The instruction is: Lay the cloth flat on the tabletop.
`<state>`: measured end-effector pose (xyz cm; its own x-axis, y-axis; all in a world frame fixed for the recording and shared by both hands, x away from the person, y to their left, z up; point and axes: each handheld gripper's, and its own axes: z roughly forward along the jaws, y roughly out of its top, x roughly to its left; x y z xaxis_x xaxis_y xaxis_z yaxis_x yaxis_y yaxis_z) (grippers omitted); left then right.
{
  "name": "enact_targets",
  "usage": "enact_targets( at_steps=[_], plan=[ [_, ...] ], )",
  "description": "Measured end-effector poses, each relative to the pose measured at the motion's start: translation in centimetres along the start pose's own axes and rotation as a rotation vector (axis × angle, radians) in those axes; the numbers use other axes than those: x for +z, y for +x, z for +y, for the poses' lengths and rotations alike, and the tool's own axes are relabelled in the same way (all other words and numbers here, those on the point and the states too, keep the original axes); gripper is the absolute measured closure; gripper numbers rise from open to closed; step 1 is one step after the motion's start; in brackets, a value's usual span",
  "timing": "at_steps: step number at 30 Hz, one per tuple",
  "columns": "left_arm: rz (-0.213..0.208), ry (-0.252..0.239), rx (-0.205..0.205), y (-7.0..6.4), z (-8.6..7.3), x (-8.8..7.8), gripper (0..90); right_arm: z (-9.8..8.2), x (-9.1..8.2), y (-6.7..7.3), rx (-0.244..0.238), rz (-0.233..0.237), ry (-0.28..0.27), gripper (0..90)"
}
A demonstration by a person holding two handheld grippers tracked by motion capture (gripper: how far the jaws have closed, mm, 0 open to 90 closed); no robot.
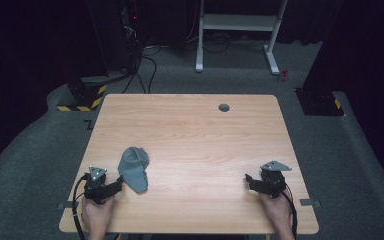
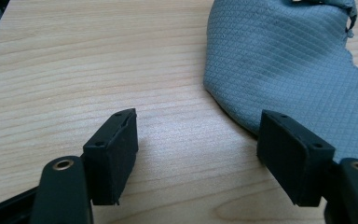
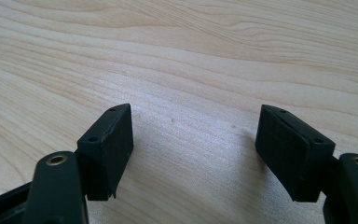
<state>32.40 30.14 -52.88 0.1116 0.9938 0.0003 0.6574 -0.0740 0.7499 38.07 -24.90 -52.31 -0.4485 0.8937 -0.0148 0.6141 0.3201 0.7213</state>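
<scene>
Beside the grey cloth [image 1: 133, 169] on the table [image 1: 190, 130], the left gripper [image 1: 114, 186] gapes wide, empty; ease forward, pinch its near edge (not the middle); right gripper [image 1: 249, 180], well apart from the cloth, wide, empty too.

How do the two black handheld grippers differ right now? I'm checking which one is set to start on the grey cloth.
The left gripper sits right beside the crumpled grey cloth, one jaw at its edge in the left gripper view; the right gripper has bare wooden table before it. The left is near the table's left side, the right near its right. Both are open and hold nothing.
</scene>
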Motion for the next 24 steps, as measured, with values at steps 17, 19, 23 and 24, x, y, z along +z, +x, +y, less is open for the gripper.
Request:
enact_targets(
  at_steps=[17, 19, 23, 24],
  plan=[
    [-0.011, 0.008, 0.010, -0.03, 0.04, 0.01, 27.0, -0.08, -0.10, -0.03, 0.003, -0.001, 0.001, 26.7],
    [-0.014, 0.001, 0.000, -0.03, 0.02, -0.03, 28.0, -0.08, -0.10, -0.03, 0.003, -0.001, 0.001, 26.7],
    [-0.042, -0.019, -0.017, -0.05, 0.01, -0.20, 27.9, -0.07, -0.10, -0.03, 0.003, -0.001, 0.001, 26.7],
    [-0.052, -0.030, -0.024, -0.20, 0.09, -0.29, 27.7, -0.07, -0.10, -0.03, 0.003, -0.001, 0.001, 26.7]
  ],
)
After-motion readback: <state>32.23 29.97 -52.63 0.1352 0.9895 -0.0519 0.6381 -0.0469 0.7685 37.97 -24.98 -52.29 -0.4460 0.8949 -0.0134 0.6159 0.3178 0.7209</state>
